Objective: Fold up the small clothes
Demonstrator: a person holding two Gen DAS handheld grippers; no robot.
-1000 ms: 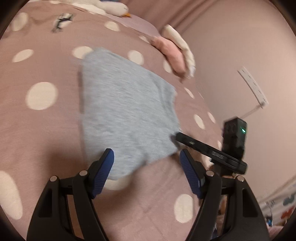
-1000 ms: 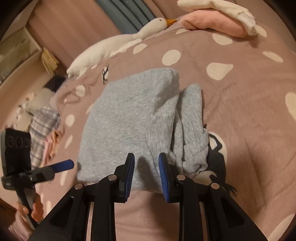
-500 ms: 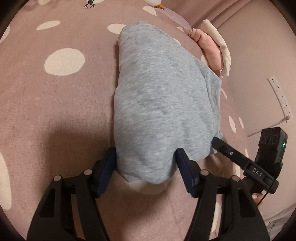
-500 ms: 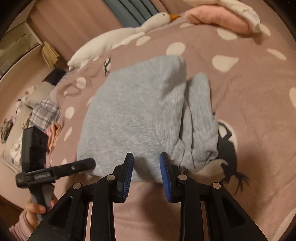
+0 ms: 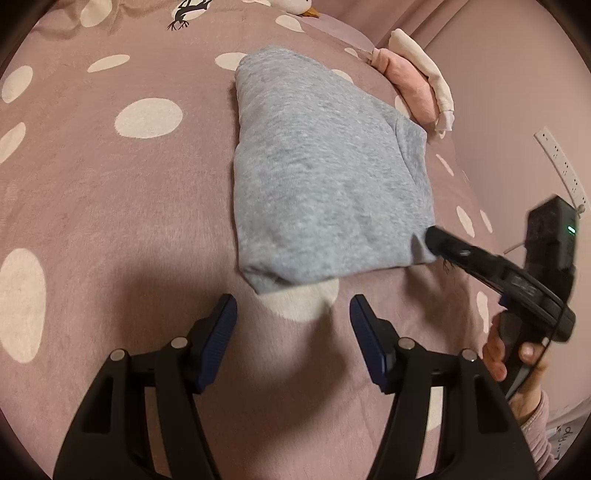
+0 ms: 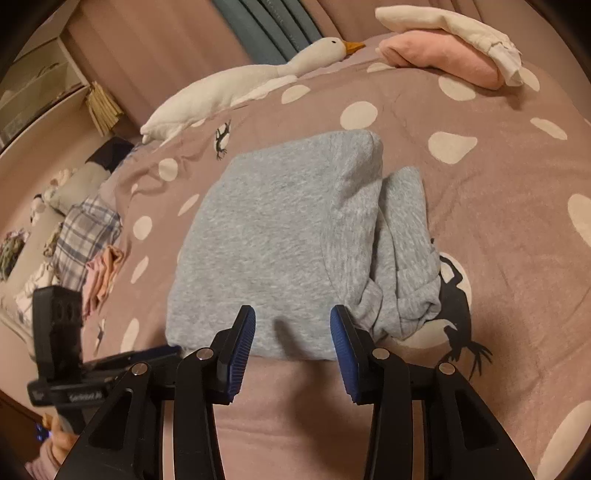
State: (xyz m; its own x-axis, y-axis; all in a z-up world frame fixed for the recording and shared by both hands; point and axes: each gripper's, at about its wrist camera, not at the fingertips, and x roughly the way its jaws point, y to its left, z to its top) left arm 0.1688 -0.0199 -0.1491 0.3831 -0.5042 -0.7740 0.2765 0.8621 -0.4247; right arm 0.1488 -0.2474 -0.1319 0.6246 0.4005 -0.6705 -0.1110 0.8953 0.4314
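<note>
Jaws, left gripper (image 5: 293, 317): apart, nothing between the pads; they closed somewhat a moment ago, then held. The near edge of the garment lies just beyond the tips, not touching.

Jaws, right gripper (image 6: 292, 328): apart and just now opening; the garment's near edge sits between the blue pads, which do not press it.

Garment (image 6: 291, 243): grey knit, folded into a thick block, lying flat on the bed (image 6: 517, 258). In the right wrist view it fills the centre; a rumpled flap bunches at its 4 o'clock corner. In the left wrist view it (image 5: 325, 177) runs from centre toward 12 o'clock.

Bed: mauve cover with cream spots and small black bird prints.

Left to right, right wrist view:
- Clothes pile (image 6: 88, 240), plaid and pink, at 9 o'clock, off the bed's edge.
- Left gripper seen from outside (image 6: 92, 369), at 8 o'clock, its tip near the garment's near-left corner.
- Goose toy (image 6: 240, 81), white, orange bill, at 11 o'clock.
- Folded pink piece (image 6: 439, 61) with a cream piece (image 6: 454, 26) on top, at 1 o'clock.

Left wrist view, 3 to 4 o'clock: right gripper (image 5: 498, 273) held by a hand (image 5: 517, 358), its tip at the garment's near-right corner.
</note>
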